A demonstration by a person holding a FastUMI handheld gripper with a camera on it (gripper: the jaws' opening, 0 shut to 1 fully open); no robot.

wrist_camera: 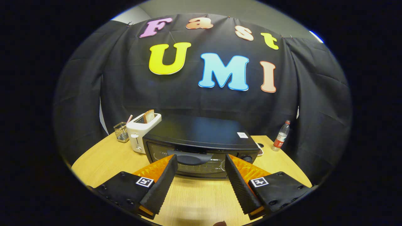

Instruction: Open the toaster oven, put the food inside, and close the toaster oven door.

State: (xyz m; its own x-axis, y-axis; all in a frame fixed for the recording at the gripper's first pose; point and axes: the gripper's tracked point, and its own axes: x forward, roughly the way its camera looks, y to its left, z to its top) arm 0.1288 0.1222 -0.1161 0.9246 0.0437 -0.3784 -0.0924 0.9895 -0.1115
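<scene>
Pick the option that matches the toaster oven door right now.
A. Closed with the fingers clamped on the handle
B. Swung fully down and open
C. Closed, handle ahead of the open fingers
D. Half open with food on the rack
C. The toaster oven door sits flush and shut, and its handle lies just ahead of the tool, whose fingers stand wide apart and touch nothing.
</scene>
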